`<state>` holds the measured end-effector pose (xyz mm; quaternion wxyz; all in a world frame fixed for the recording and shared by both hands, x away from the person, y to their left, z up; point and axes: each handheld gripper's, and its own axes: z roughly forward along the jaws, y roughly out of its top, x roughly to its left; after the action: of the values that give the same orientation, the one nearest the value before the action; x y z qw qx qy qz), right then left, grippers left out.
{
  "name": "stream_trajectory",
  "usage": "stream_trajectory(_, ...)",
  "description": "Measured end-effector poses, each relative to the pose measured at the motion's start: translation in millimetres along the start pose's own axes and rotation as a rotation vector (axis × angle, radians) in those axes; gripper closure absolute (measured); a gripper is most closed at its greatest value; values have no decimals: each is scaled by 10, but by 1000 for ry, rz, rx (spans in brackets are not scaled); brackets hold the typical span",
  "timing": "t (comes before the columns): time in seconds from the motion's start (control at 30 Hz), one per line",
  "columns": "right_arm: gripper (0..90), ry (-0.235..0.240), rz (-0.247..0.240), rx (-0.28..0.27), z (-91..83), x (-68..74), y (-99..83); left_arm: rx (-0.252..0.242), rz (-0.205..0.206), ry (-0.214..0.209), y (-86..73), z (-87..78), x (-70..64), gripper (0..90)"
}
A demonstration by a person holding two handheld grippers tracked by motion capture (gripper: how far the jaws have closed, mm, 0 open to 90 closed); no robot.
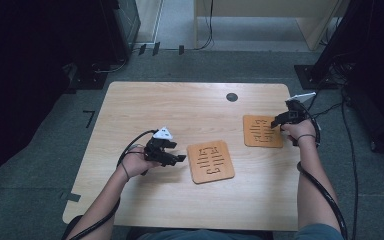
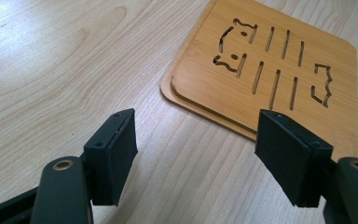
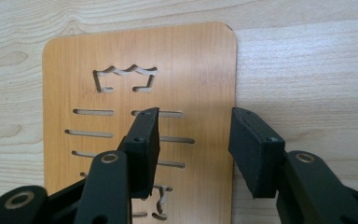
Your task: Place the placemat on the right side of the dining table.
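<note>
Two thin wooden boards with cut-out slots lie stacked (image 1: 210,161) at the table's middle; the left gripper view shows the top board (image 2: 279,51) slightly offset on the lower one (image 2: 167,88). My left gripper (image 1: 179,159) (image 2: 196,149) is open, low over the table just left of the stack, touching nothing. A third slotted board (image 1: 263,131) (image 3: 121,93) lies flat at the right. My right gripper (image 1: 276,121) (image 3: 193,144) is open above that board's right edge, one jaw over the board and the other at its edge. Nothing is held.
The light wooden table (image 1: 145,105) has a round black hole (image 1: 232,97) near its far edge. Cables trail from both grippers along the person's forearms. Dark equipment stands (image 1: 330,60) and floor cables surround the table.
</note>
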<state>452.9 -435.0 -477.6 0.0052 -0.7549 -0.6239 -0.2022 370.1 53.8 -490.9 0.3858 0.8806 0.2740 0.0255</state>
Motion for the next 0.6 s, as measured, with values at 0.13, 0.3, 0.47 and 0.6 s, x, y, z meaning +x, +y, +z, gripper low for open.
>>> stream_trajectory(0.13,521,2,-19,-5,-7,30,-21,-1,-2,3,-1,2,4,283)
stream_trajectory(0.3,487,8,-52,-21,-16,75,-54,-2,-2,4,-1,9,-1,282)
stream_trajectory(0.47,447,-1,-77,-33,-23,118,-89,-1,-3,4,0,11,-1,281)
stream_trajectory(0.6,419,-2,-104,-44,-26,156,-122,4,-1,5,-1,14,-1,280)
